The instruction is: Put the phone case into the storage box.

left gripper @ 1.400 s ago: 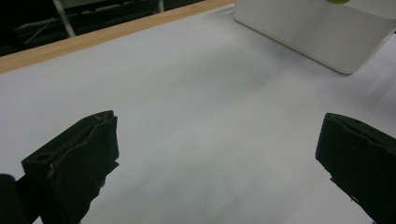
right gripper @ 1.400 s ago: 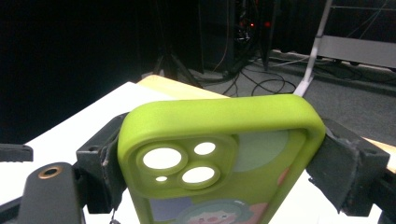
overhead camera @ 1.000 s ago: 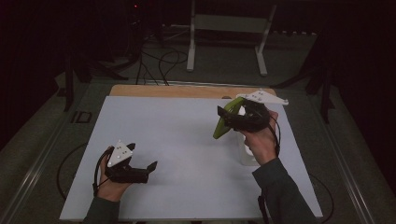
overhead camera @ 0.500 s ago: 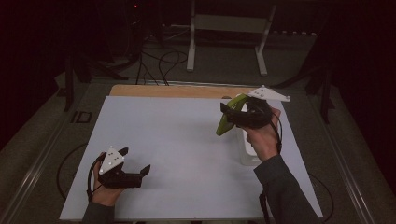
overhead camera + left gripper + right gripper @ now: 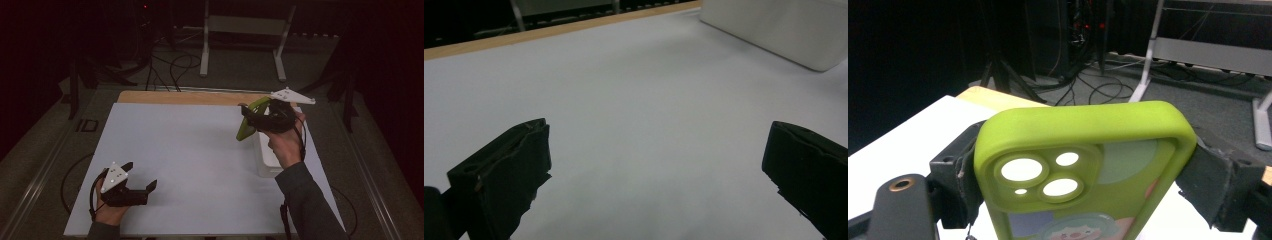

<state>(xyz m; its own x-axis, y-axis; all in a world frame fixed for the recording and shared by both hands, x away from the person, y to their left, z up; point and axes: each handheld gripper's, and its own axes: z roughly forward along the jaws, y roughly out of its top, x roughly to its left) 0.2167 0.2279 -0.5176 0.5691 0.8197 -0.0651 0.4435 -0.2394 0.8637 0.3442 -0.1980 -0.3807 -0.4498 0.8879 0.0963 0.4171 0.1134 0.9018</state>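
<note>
Two grippers over white table (image 5: 200, 150), dark room behind, cables on floor (image 5: 170, 65). Right gripper (image 5: 255, 117) clamps green phone case (image 5: 248, 122) above white box (image 5: 267, 155). Left gripper (image 5: 142, 177) gaping, empty, near front edge.

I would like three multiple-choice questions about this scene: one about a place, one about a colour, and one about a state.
1. Where is the white box?
A. under the raised right gripper
B. beside the left gripper
C. on the floor

2. What colour is the phone case?
A. red
B. green
C. black

3. How does the left gripper stand?
A. shut on the case
B. shut on nothing
C. open, nothing between its jaws

Answers:
1. A: in the high view the box sits on the white table top just below the right hand.
2. B: the right gripper view shows a lime green case with camera holes.
3. C: the left gripper view shows its jaws wide apart over bare table.
</note>
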